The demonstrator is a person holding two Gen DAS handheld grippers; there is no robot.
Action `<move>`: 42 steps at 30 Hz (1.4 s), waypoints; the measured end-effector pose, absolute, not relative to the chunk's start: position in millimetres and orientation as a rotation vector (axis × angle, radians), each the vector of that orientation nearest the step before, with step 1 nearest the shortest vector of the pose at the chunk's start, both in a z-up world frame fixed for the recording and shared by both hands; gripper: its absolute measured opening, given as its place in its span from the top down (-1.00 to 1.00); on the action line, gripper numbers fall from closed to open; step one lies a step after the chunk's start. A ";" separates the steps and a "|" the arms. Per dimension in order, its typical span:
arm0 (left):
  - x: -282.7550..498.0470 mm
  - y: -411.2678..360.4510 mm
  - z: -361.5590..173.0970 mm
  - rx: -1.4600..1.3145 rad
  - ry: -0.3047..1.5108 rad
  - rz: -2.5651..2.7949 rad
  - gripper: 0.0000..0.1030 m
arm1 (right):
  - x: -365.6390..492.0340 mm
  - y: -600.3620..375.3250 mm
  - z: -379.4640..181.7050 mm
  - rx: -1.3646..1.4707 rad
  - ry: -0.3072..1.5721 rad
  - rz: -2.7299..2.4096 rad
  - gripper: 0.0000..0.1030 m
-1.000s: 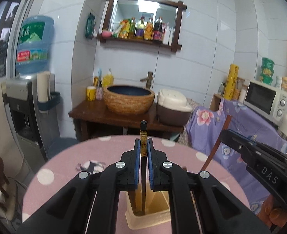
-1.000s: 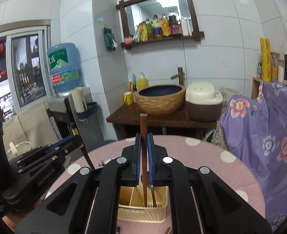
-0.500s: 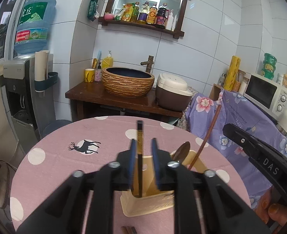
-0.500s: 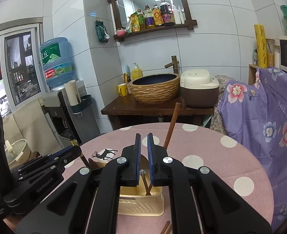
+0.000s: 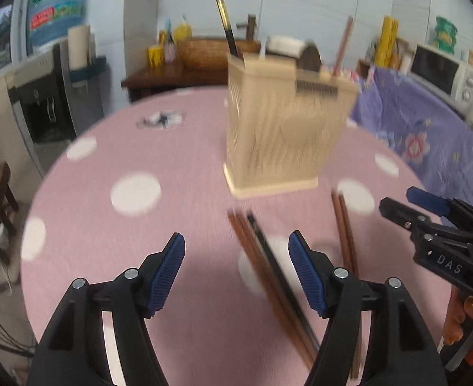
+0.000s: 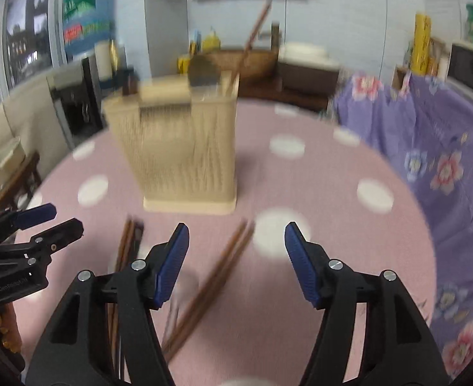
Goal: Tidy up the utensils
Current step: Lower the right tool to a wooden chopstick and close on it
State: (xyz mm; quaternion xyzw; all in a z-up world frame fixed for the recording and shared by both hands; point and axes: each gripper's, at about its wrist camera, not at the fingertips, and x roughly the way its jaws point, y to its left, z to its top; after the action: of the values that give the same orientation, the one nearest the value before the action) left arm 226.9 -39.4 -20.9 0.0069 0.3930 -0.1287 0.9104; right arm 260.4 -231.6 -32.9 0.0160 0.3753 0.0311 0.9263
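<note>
Both grippers have dropped from above the holder to just over the pink spotted surface point(image 5: 178, 148), and the chopsticks they carried a second ago now stand in the holder. From where I stand, going left to right: the left gripper point(image 5: 236, 254) hangs low with its blue pads spread and its jaws opening, pressing on nothing, though a bundle of brown and black chopsticks point(image 5: 268, 270) lies on the cloth between them. Behind that stands the beige utensil holder point(image 5: 281, 135), upright, with a black-and-gold chopstick point(image 5: 225, 25) leaning at its left end, a dark spoon point(image 5: 310, 59) near the middle and a brown chopstick point(image 5: 342, 48) at its right. A second brown pair point(image 6: 217, 276) lies slantwise in front of the holder, between the fingers of the right gripper point(image 6: 236, 244), whose jaws are also opening and grasp nothing. Everything is smeared by motion, so finer detail is lost.
</note>
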 end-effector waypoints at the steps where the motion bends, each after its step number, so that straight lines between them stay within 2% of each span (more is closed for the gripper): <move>1: 224.1 -40.3 -27.6 0.016 0.830 -0.272 -0.29 | 253.8 -230.1 -43.9 0.044 0.800 0.064 -0.21; 8: 212.7 -51.8 -53.7 0.045 0.883 -0.271 -0.27 | 241.3 -219.2 -78.1 0.063 0.899 0.058 -0.21; 22: 209.7 -52.3 -65.6 0.126 0.908 -0.244 -0.25 | 239.4 -238.0 -77.4 -0.010 0.940 -0.010 -0.21; 27: 213.2 -19.6 -62.4 0.066 0.923 -0.168 -0.20 | 229.9 -277.4 -76.6 0.121 0.929 -0.027 -0.21; 29: 214.7 -15.0 -60.0 -0.005 0.923 -0.180 -0.20 | 230.8 -274.0 -74.4 0.139 0.907 -0.017 -0.21; 36: 210.7 -38.1 -56.9 0.047 0.890 -0.202 -0.19 | 244.3 -252.0 -74.1 0.073 0.895 -0.028 -0.20; 38: 212.5 -33.3 -57.7 0.038 0.889 -0.176 -0.13 | 246.3 -259.8 -75.4 0.112 0.902 -0.033 -0.10; 42: 223.8 -20.9 -60.7 -0.040 0.913 -0.160 0.03 | 250.5 -268.5 -73.1 0.158 0.888 -0.049 -0.05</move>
State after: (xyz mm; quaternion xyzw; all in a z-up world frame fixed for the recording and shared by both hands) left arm 223.8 -20.9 -60.7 -0.0192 0.4402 -0.0770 0.8944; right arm 250.5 -268.5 -73.1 0.0763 0.4292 -0.0236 0.8997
